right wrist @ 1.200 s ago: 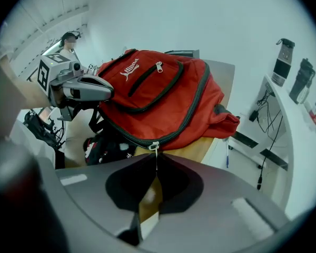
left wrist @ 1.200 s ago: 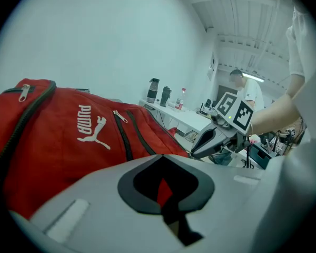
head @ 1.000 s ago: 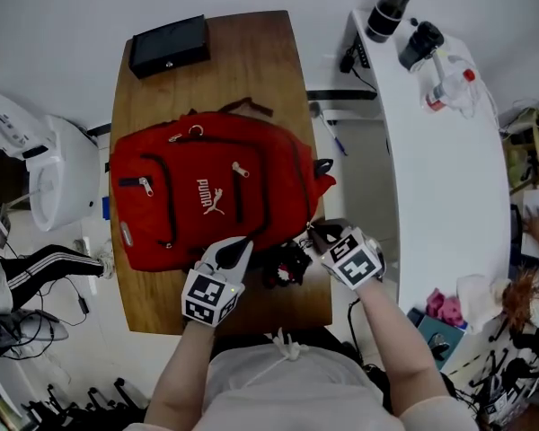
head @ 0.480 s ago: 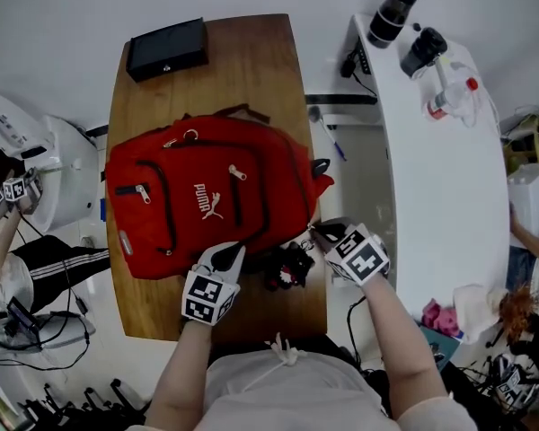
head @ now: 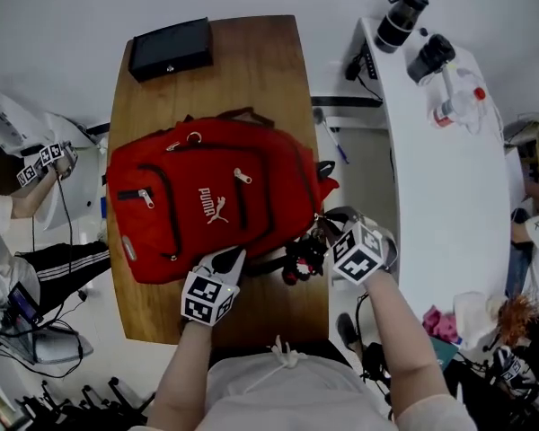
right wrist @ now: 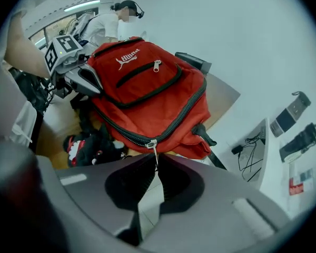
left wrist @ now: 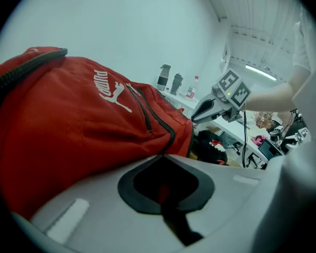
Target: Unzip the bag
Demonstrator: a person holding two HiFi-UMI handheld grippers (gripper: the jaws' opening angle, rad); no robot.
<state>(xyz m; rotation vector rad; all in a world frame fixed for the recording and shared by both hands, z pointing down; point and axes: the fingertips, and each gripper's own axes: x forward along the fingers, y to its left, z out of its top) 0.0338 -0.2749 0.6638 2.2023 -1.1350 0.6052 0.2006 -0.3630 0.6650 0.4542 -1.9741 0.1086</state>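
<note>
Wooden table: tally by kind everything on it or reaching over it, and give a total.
red backpack: 1
black box: 1
black-and-red soft item: 1
hand-held grippers: 2 (left hand-held gripper, right hand-held gripper)
Total: 5

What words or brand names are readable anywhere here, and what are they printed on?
"PUMA": white letters beside a leaping-cat logo, on the front of the red fabric backpack.
Any print on the clear red-capped bottle: too small to read.
No other text is legible.
</note>
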